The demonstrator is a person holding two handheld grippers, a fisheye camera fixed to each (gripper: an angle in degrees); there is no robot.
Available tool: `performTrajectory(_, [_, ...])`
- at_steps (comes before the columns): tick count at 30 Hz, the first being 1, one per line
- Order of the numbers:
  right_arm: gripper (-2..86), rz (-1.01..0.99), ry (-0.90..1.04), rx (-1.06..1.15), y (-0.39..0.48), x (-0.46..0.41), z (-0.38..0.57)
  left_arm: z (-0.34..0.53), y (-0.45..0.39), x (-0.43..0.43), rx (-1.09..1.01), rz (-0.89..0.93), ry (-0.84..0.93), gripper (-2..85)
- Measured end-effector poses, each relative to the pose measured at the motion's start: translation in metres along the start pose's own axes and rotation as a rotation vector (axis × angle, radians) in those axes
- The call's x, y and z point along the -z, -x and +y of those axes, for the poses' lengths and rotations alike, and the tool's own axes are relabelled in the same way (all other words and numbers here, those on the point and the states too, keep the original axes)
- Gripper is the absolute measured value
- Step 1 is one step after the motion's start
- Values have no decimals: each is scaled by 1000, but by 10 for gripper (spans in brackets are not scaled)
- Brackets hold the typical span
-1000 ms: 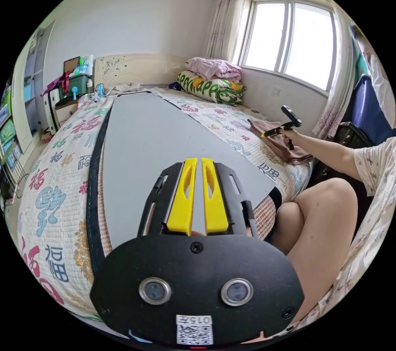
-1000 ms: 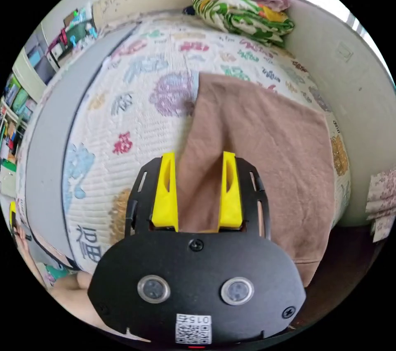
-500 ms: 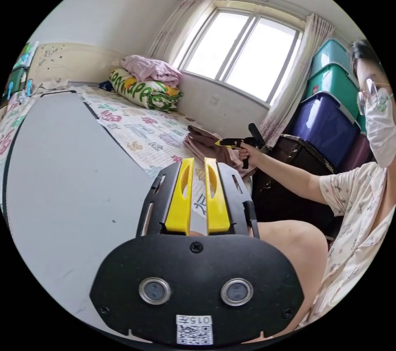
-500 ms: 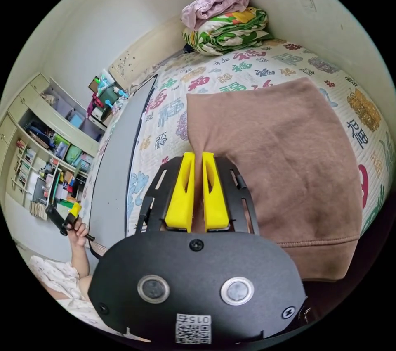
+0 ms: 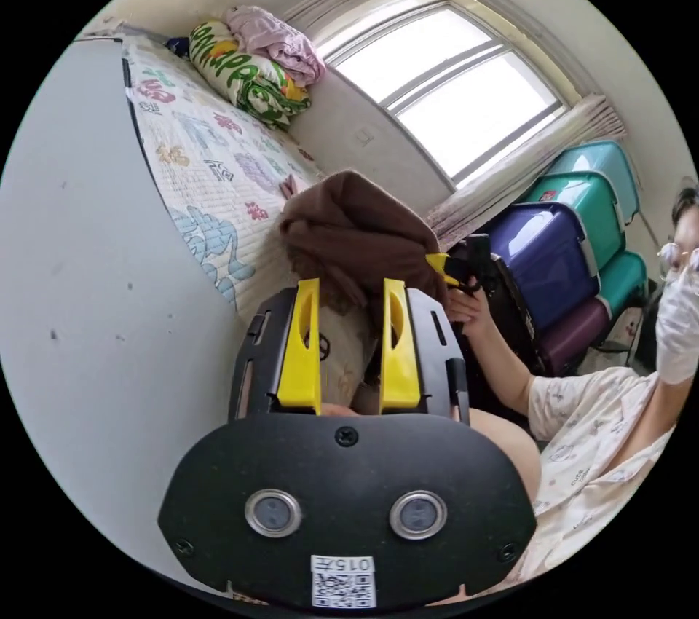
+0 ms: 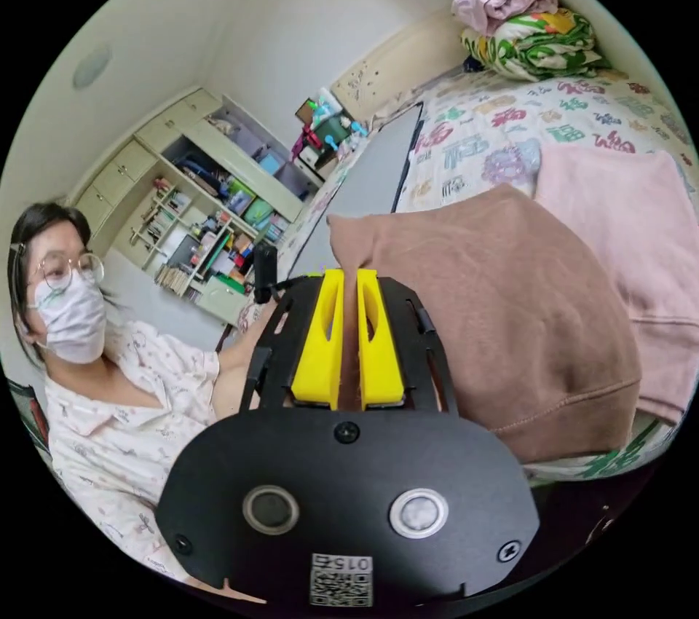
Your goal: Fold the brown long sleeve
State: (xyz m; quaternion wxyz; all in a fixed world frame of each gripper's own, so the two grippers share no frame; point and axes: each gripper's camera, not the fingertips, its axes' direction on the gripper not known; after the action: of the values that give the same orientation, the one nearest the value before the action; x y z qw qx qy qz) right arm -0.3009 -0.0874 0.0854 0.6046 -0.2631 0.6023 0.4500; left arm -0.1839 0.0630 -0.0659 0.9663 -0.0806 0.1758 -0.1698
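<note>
Covering the bed, we see a white quilted bedspread (image 6: 510,131) printed with coloured characters, a flat grey board (image 5: 80,226) lying on it. Our brown long-sleeve garment (image 6: 473,313) hangs lifted above a folded pink one (image 6: 641,233). Our right gripper (image 6: 349,284) pinches the brown cloth's edge; our left gripper (image 5: 349,295) gapes, holding nothing.

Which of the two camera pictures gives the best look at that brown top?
The right gripper view: the brown top spreads broad and well lit there, hem visible. The left gripper view shows it bunched and shadowed.
</note>
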Motion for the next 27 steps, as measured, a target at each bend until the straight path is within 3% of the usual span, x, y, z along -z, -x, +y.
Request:
performTrajectory(2, [37,101,139,-8,-5,-23,28,6,-4,-11,-39,-134,70,133])
performTrajectory(5, [56,98,242,81,5,-31,39,12,5,-21,-24,-138,117,134])
performTrajectory(10, [97,249,191,306,64,-36,22,14,4,-32,-42,-158,100,132])
performTrajectory(16, [129,434,328,458,88,-153,2,18,5,-59,-76,-170,97,132])
performTrajectory(20, [135,478,522,505,77,-247,4,32,14,-72,-69,-160,86,132])
performTrajectory(27, [97,583,626,490,41,-327,28,58,18,-111,-68,-150,97,131])
